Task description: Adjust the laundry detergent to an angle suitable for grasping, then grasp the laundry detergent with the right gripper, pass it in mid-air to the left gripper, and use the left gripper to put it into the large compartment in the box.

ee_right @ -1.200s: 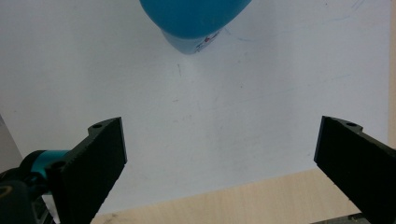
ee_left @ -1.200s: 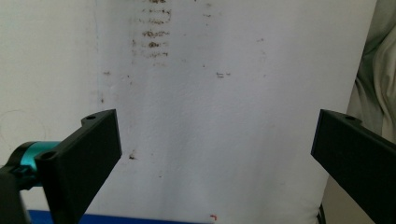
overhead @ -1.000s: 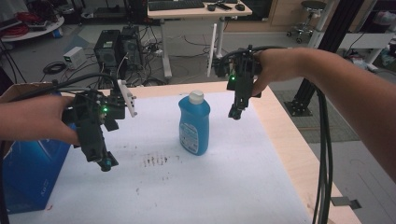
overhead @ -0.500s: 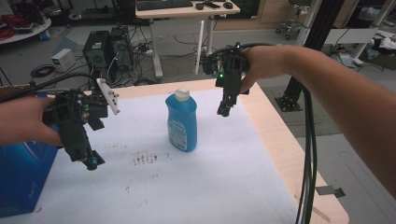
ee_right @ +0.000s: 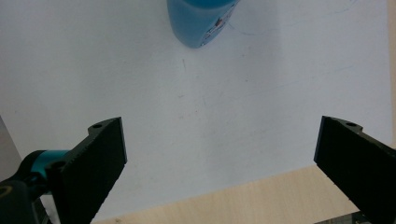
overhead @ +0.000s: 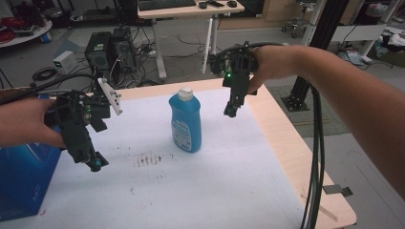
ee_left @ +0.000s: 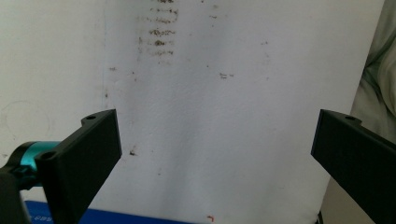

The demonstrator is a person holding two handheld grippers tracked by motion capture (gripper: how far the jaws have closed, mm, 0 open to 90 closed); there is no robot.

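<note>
White tabletop [overhead: 215, 181], 1 blue bottle [overhead: 185, 121] upright, 2 claws, left [overhead: 93, 162] & right [overhead: 230, 110], both apart

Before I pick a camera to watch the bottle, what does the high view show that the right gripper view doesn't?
High view alone: the whole upright bottle with its white cap, both hands, the left gripper, the blue box at the table's left edge, and the brown smudges on the sheet. Right gripper view alone: its own two jaws up close, wide apart with nothing between them. Shared: the bottle's blue base, the white sheet and the wooden table edge.
</note>
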